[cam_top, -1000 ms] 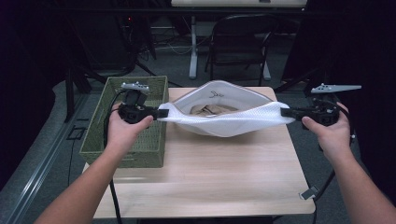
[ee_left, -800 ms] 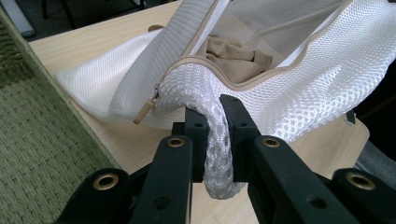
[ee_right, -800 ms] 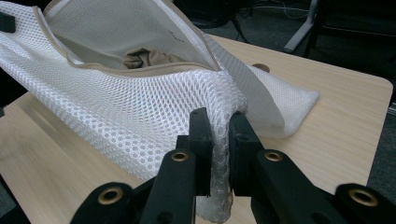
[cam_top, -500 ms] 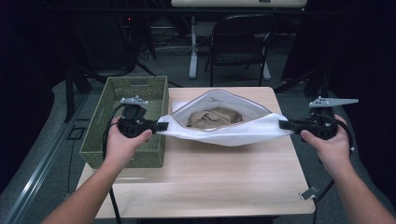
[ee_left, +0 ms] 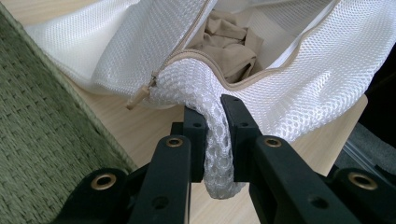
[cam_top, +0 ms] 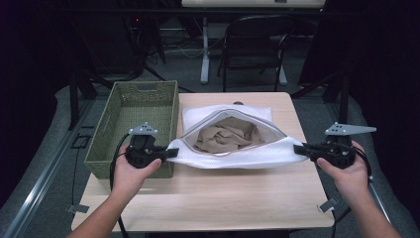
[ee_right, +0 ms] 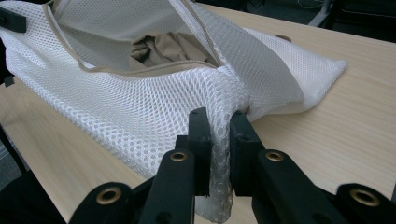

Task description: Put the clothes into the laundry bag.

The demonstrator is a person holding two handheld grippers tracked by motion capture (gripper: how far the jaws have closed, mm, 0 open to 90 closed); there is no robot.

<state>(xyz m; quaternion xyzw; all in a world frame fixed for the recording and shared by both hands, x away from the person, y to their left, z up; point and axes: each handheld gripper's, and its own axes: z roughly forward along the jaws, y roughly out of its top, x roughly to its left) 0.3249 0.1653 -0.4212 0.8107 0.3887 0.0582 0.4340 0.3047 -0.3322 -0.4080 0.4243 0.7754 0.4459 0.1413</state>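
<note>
the table is the largest thing, one pale wooden top, and on it one white mesh laundry bag lies stretched across the middle, its zippered mouth gaping toward the far side. from the bag's centre, the left claw sits at nine o'clock and the right claw at three o'clock, each pinching one end of the bag, so the bag hangs taut between the two. in the left gripper view the left claw is clamped on a bunched twist of mesh that runs down between its two black jaws, with the bag spreading away at twelve o'clock. in the right gripper view the right claw is likewise closed on a gathered corner of the bag, the mesh squeezed between its jaws and trailing below them. one green woven basket stands at the table's left edge, at about ten o'clock from the bag, just beside the left claw. inside the bag lies one crumpled tan cloth, seen through the open mouth. one tan zipper pull dangles at the mouth's end near the left claw. two hands are in view, one per claw. no brand, label or writing can be read on anything.
</note>
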